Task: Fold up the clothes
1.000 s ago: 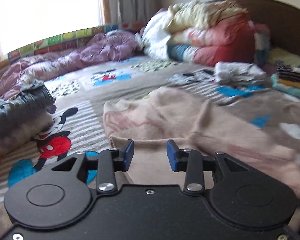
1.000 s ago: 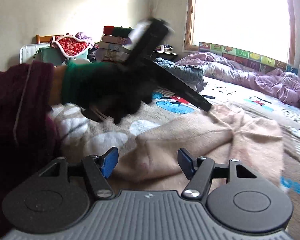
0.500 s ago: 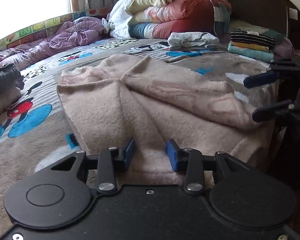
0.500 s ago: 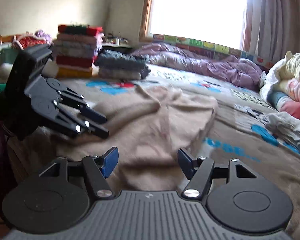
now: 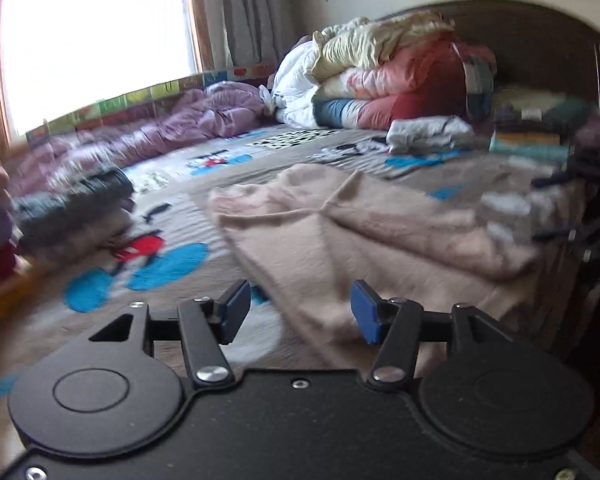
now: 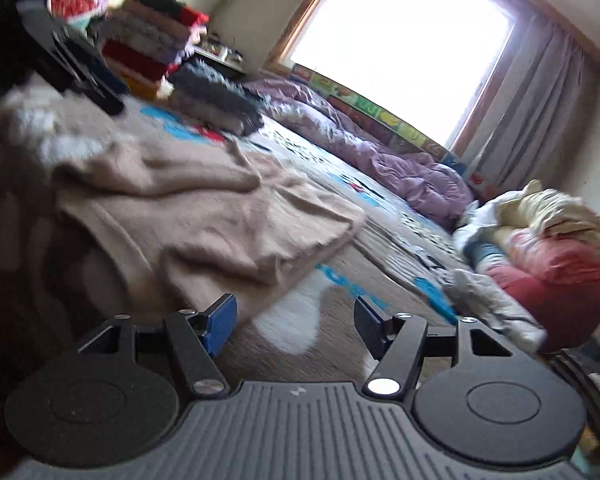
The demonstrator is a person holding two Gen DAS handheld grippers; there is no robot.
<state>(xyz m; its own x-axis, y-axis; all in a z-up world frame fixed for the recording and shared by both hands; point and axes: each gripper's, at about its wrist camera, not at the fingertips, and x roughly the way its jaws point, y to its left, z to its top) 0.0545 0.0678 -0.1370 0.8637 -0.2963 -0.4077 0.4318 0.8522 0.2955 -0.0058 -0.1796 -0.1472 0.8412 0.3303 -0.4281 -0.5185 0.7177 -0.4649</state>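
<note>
My left gripper (image 5: 296, 312) and right gripper (image 6: 296, 322) gape wide, empty; next I must pinch the near corners of the beige sweater (image 5: 364, 236)

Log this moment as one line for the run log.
left tool: open, empty | right tool: open, empty | fuzzy beige sweater: rumpled on cartoon-print bedspread, unfolded

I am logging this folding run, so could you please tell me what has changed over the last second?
Both grippers swung about above the bed. The left gripper opened its jaws wider; the right gripper kept its jaws open. Neither took hold of anything. The beige sweater stayed spread and unfolded on the cartoon bedspread, and the folded piles kept their places.
</note>
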